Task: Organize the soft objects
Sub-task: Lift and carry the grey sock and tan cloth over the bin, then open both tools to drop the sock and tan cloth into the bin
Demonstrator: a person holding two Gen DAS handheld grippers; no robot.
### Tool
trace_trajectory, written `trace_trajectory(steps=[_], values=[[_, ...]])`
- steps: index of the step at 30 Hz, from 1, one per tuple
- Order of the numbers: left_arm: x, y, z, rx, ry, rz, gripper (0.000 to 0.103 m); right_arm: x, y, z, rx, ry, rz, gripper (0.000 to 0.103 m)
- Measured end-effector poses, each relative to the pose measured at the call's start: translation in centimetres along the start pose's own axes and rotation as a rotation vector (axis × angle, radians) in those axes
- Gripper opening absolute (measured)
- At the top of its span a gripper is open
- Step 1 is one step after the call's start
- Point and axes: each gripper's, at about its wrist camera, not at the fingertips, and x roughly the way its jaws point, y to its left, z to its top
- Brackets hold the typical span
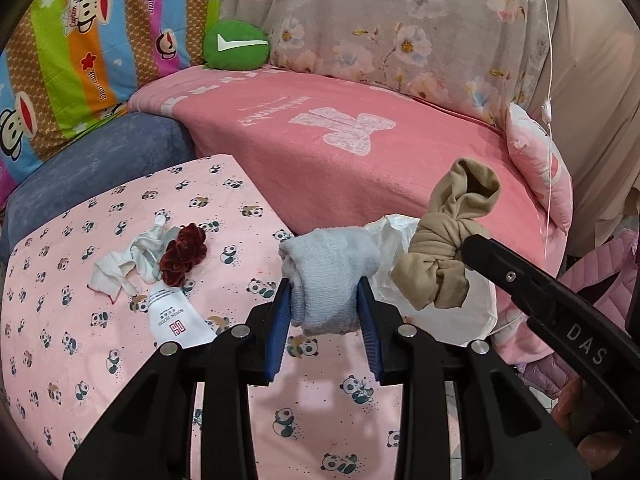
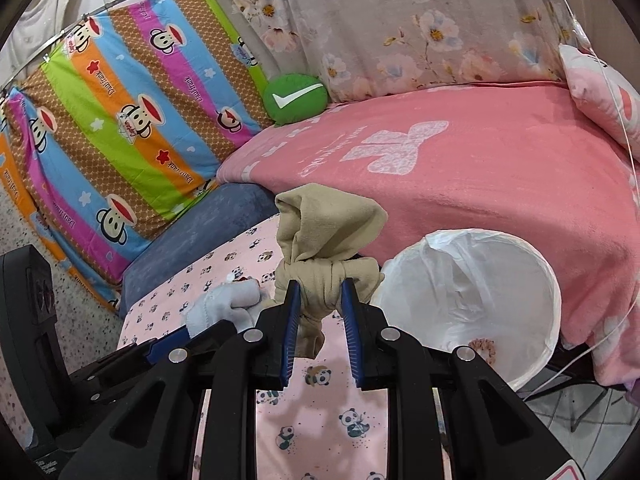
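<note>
My left gripper [image 1: 325, 300] is shut on a rolled light grey sock [image 1: 328, 276], held above the panda-print sheet [image 1: 100, 360]. My right gripper [image 2: 320, 308] is shut on a knotted beige stocking bundle [image 2: 320, 240], which also shows in the left wrist view as the beige bundle [image 1: 444, 240] to the right of the grey sock. The grey sock [image 2: 224, 304] appears at the lower left of the right wrist view. A white round bin [image 2: 472, 296] lined with a plastic bag stands just right of the beige bundle. On the sheet lie a dark red scrunchie [image 1: 184, 254], a white rag [image 1: 128, 260] and a white printed sock [image 1: 172, 320].
A pink blanket [image 1: 340, 152] covers the bed behind, with a green round cushion [image 1: 236, 46], a striped monkey-print quilt [image 1: 72, 60], a floral cover [image 1: 400, 20] and a pink pillow [image 1: 540, 168]. A blue cushion [image 1: 100, 160] borders the sheet. A small floral item [image 2: 482, 350] lies in the bin.
</note>
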Motion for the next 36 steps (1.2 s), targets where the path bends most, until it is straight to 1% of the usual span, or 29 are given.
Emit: trace_trajectory(steps=[14,23,29,30,32,33,34,36], values=[[3.4,-5.6,0.8,0.098,0.050,-0.034,0.032,-0.6,-7.0,0.1,0.100,-0.010,-0.072,0.022],[5.9,-7.1,1.2,0.111,0.095,-0.065,0.033,0.2,-10.1,0.3,0.145,0.006,-0.111,0.022],[6.9,-7.8,1.4,0.125,0.104,-0.095,0.035,1.0,-11.4,0.2,0.161,0.020,-0.130,0.023],[7.1,-8.0,1.4,0.127,0.108,-0.103,0.037,1.1,-11.5,0.2,0.162,0.022,-0.132,0.024],[7.4,-8.2,1.5,0.131,0.106,-0.105,0.048,1.4,-11.8,0.1,0.161,0.025,-0.140,0.026],[7.5,-8.3,1.5,0.132,0.101,-0.097,0.061,1.5,-11.9,0.1,0.159,0.024,-0.146,0.027],[7.4,-8.3,1.5,0.130,0.091,-0.092,0.070,1.5,-11.9,0.1,0.157,0.017,-0.156,0.027],[7.4,-8.1,1.5,0.123,0.080,-0.082,0.077,1.7,-11.9,0.1,0.156,0.018,-0.162,0.027]])
